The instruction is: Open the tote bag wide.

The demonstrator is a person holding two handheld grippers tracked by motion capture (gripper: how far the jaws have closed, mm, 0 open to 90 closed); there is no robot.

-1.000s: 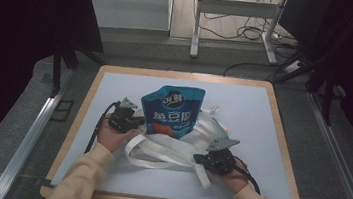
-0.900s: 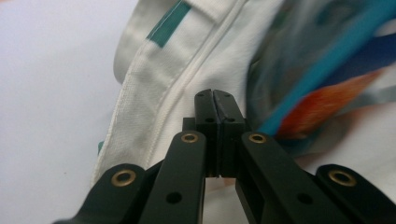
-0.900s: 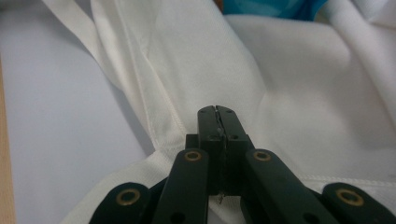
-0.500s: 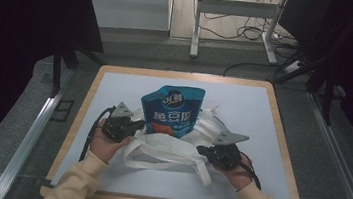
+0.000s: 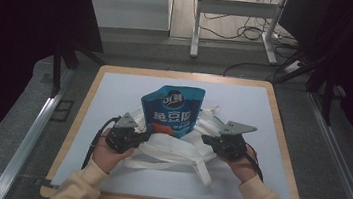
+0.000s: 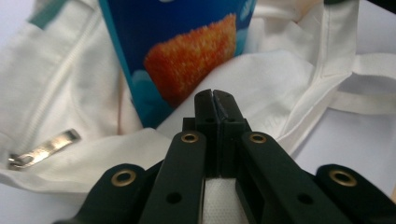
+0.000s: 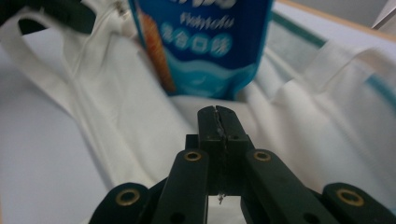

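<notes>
Landmark: blue glossy snack pouch w/ orange food print, standing partly inside a cream cloth tote bag at centre of the white-topped, wood-edged table.

L gripper: just left of pouch's lower end; jaws pressed together, clamped on tote's upper fabric edge.

R gripper: just right of pouch's lower end; jaws likewise closed, pinching tote fabric.

Metal zip pull: on tote, left of pouch in left gripper view.

Tote straps trail below pouch, toward person.
</notes>
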